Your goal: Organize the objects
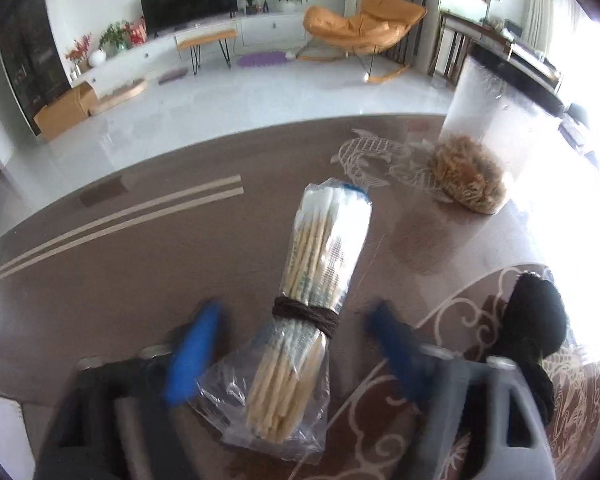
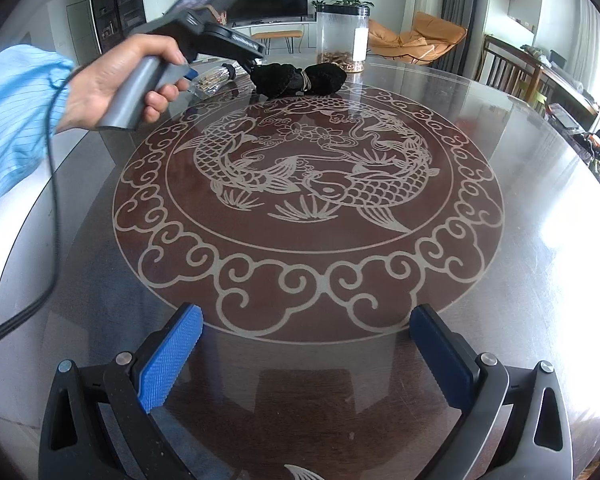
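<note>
The step in hand looks like the pick-up of the clear plastic bag of wooden cotton swabs tied round the middle with dark cord (image 1: 314, 292). It lies on the round glass-topped worktop with the pale fish pattern (image 2: 312, 184), towards its far left side. The left tongs (image 1: 296, 332) straddle the bundle's near half. Their blue pads (image 1: 192, 356) stand on either side of it with a gap visible on both sides, so the jaws are apart and nothing is gripped yet. The pads are smeared by motion, so just how narrow the gap is cannot be read.

The right tongs (image 2: 306, 356) hang wide open over the near edge of the worktop, holding nothing.

Just right of the swabs lies a black knitted bundle (image 2: 298, 80). Farther off stands a tall clear plastic jar with a black lid and brownish dried bits at its bottom (image 2: 342, 36).

The next move, as I judge it, is to close the pads squarely on the swab bundle near its cord, where it is firmest. The loose bag end may slip or crumple if it is caught alone.

In the right wrist view, the person's hand (image 2: 120, 84) and the left tool hide most of the swabs. In the left wrist view, glare washes out the jar's right side, and the black bundle is partly cut off behind the tongs' frame. Where the swabs are meant to go is not evident.
</note>
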`<state>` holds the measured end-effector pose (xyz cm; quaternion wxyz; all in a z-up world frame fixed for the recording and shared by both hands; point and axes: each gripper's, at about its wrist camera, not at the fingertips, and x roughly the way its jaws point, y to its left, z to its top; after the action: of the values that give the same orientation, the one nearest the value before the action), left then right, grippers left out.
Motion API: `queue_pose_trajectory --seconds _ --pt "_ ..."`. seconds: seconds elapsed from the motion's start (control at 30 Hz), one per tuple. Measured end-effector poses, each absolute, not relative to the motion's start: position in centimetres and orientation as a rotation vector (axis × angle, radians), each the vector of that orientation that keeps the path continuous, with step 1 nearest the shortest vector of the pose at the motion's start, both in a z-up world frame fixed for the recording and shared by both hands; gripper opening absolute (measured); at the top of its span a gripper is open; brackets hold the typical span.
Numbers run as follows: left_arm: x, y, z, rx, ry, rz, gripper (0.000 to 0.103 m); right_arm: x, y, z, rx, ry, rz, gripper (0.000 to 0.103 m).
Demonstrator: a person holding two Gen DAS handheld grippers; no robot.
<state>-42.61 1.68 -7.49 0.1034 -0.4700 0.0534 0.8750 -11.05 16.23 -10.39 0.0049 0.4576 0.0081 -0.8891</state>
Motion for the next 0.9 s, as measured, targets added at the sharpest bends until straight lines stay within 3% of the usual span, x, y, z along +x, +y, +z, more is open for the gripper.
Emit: queue_pose_trajectory --seconds 0.03,0.67,0.7,0.77,0.8,0.83,0.9 --pt "-42.2 1.6 -7.3 -1.37 0.156 2.592 0.029 -11.0 16.2 -10.3 1.433 0.025 -2.785 0.103" --pt "-18.1 -6.0 -6.7 -1.333 0.082 2.764 0.031 -11.0 16.2 -10.4 1.434 0.025 -2.784 0.103" --pt "-17.8 -6.0 -6.7 -1.33 0.09 2.76 0.035 -11.0 16.2 -10.4 1.435 0.025 -2.784 0.103" --pt "-17.6 -6.1 -6.9 -1.344 0.114 2.786 0.057 -11.0 16.2 -10.3 1.435 0.025 -2.784 0.103" --pt "-17.6 -6.4 -7.2 -1.367 0.103 2.801 0.076 -11.0 16.2 -10.3 1.435 0.025 -2.784 0.103" --pt "-17.9 -6.7 -7.5 -1.399 0.065 2.79 0.086 -11.0 16.2 -10.3 1.435 0.025 -2.784 0.103" --pt "-18.5 -7.0 -7.7 -1.423 0.03 2.757 0.095 -11.0 16.2 -10.4 1.434 0.023 -2.783 0.103"
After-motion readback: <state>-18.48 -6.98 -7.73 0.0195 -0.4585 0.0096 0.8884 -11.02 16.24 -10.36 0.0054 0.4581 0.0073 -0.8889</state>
